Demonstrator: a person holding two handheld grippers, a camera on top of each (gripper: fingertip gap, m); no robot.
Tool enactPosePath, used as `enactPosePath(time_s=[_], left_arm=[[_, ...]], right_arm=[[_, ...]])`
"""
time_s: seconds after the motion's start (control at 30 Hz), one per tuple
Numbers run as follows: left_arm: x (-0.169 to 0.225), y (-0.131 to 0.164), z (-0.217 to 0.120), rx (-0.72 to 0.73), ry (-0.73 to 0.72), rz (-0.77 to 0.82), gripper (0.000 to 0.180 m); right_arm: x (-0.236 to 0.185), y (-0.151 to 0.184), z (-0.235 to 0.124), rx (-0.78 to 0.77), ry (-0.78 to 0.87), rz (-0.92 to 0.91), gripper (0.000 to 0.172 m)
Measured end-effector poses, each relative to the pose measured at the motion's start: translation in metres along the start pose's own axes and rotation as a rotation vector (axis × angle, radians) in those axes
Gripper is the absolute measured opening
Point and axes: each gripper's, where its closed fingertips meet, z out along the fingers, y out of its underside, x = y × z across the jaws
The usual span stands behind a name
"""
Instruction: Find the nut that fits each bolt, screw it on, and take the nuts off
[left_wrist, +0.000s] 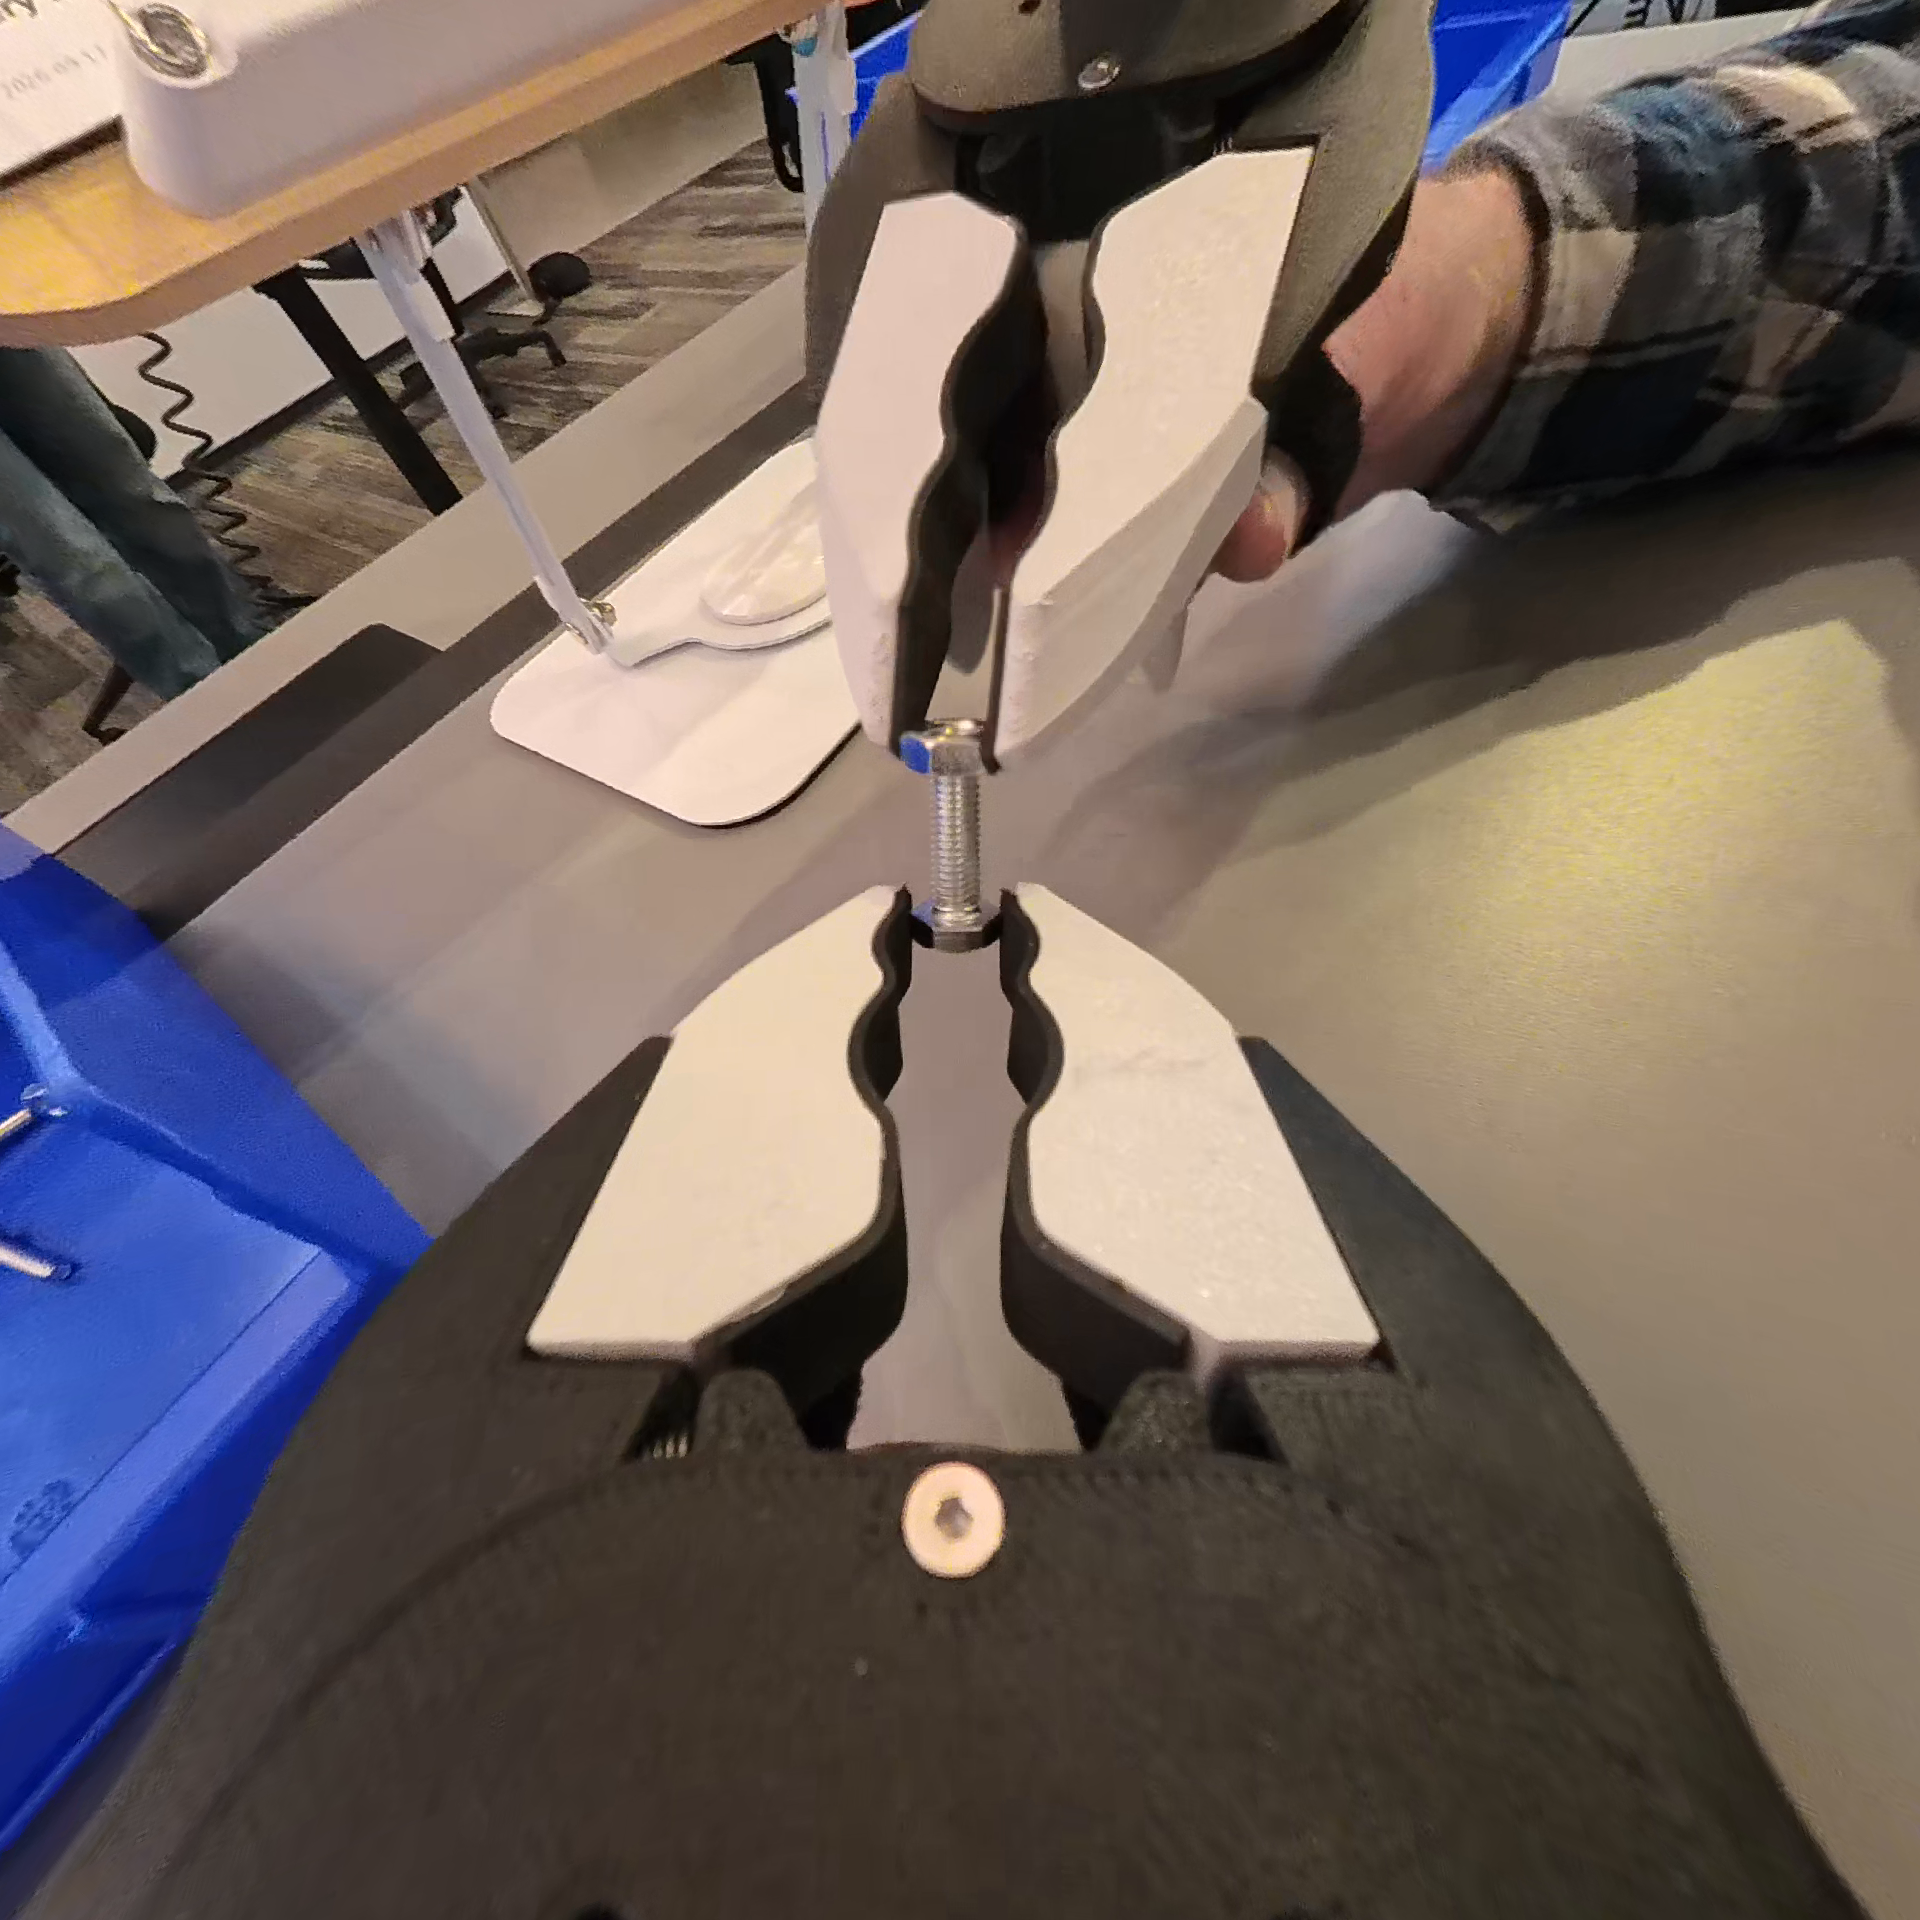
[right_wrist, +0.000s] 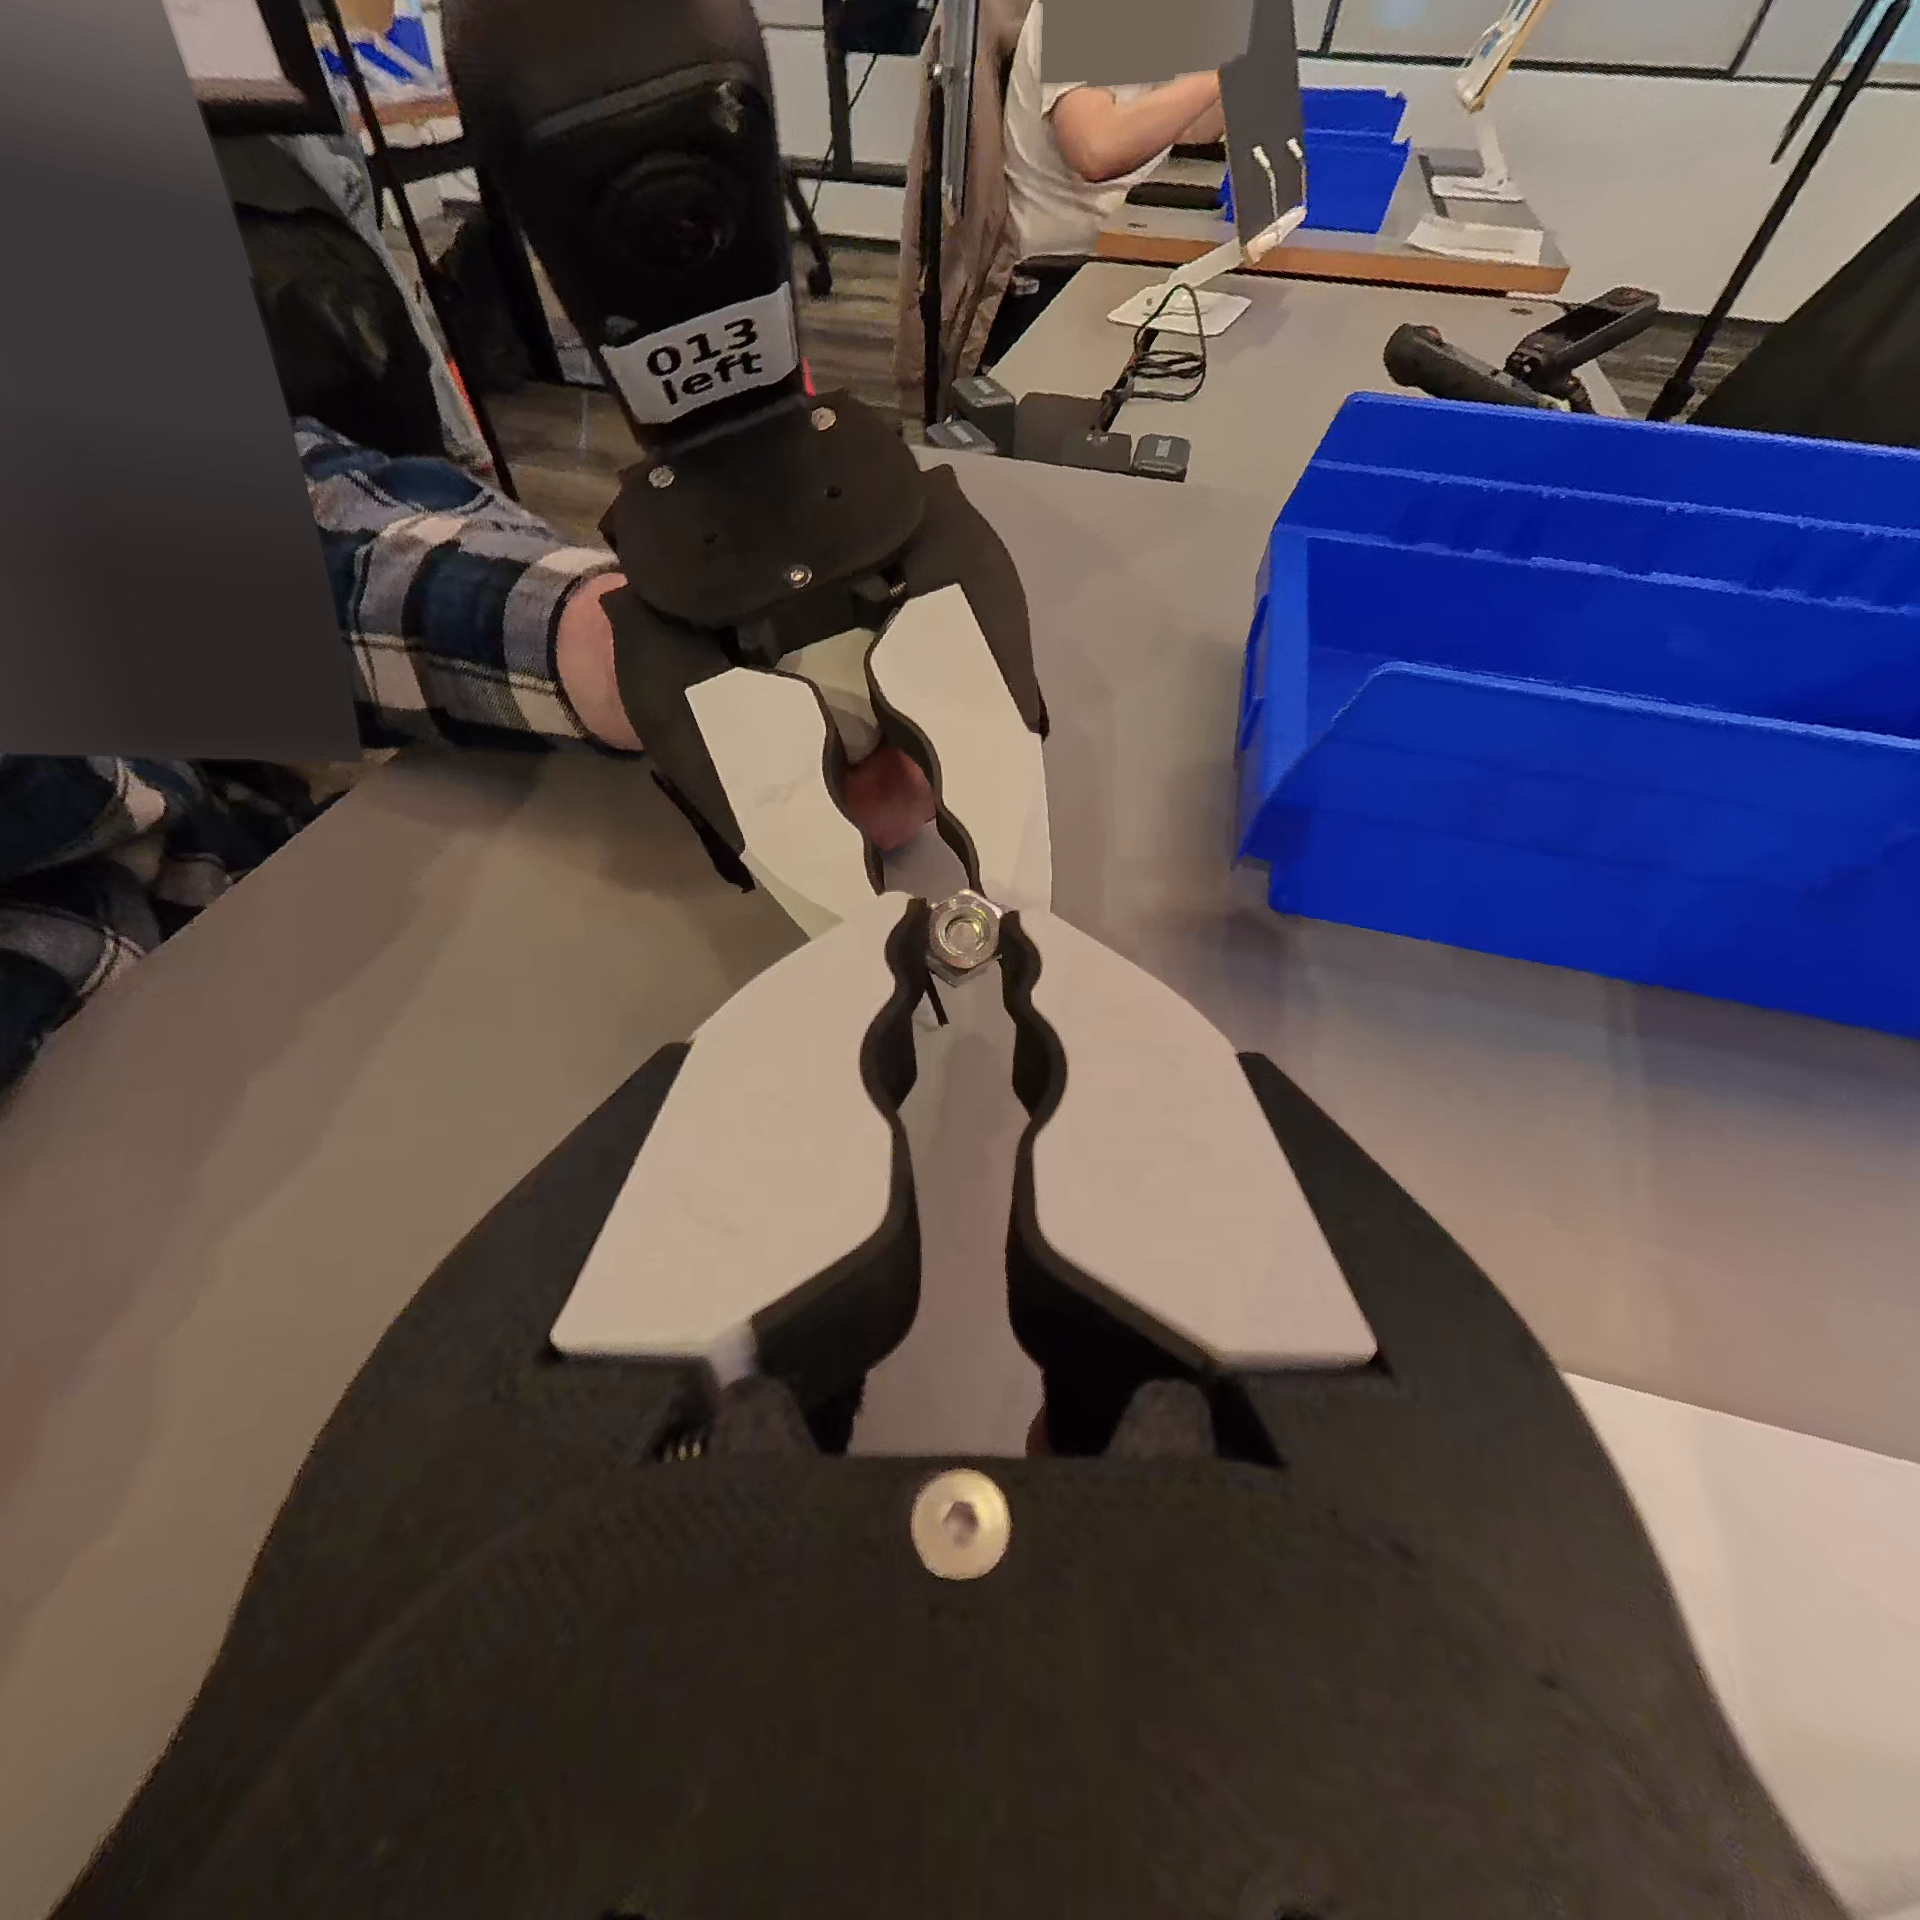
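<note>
The left gripper (left_wrist: 956, 920) is seen with its fingers pinching a silver hex nut (left_wrist: 962, 928) at the tips, both black pads pressed against the nut's flats. A silver bolt (left_wrist: 954, 831) is threaded into that nut by the end of its shank. The bolt's hex head (left_wrist: 940, 744) is pinched between the fingers of the right gripper (left_wrist: 948, 753), which faces the left gripper from the far side. The bolt is thus held in the air between the two grippers, above the grey surface (left_wrist: 1455, 987), and is touching nothing else.

In the right wrist view, the bolt head (right_wrist: 964, 938) is seen end-on, clamped between the right gripper's (right_wrist: 961, 940) fingertips, with the left gripper (right_wrist: 940, 894) just behind it. Each gripper is held by a hand (left_wrist: 1423, 343) in a plaid sleeve (left_wrist: 1704, 270).

Blue bins are noted on the surface: one (left_wrist: 125, 1299) beside the left gripper, with small metal parts inside, and another (right_wrist: 1579, 707) well apart on the other side. A white stand base (left_wrist: 665, 717) rests on the surface beyond the grippers.
</note>
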Motion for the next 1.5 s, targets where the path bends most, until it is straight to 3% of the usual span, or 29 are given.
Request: enactPosePath(time_s=[0.6, 1.1, 1.5], left_arm=[[-0.022, 0.005, 0.003, -0.073, -0.210, 0.082, 0.015], [-0.024, 0.003, 0.003, -0.071, -0.242, 0.112, 0.015], [-0.036, 0.006, 0.004, -0.145, -0.386, 0.169, 0.015]], right_arm=[[0.019, 0.000, 0.005, 0.097, 0.145, 0.259, 0.014], [0.019, -0.002, 0.004, 0.089, 0.161, 0.227, 0.014], [0.028, 0.000, 0.005, 0.124, 0.250, 0.337, 0.014]])
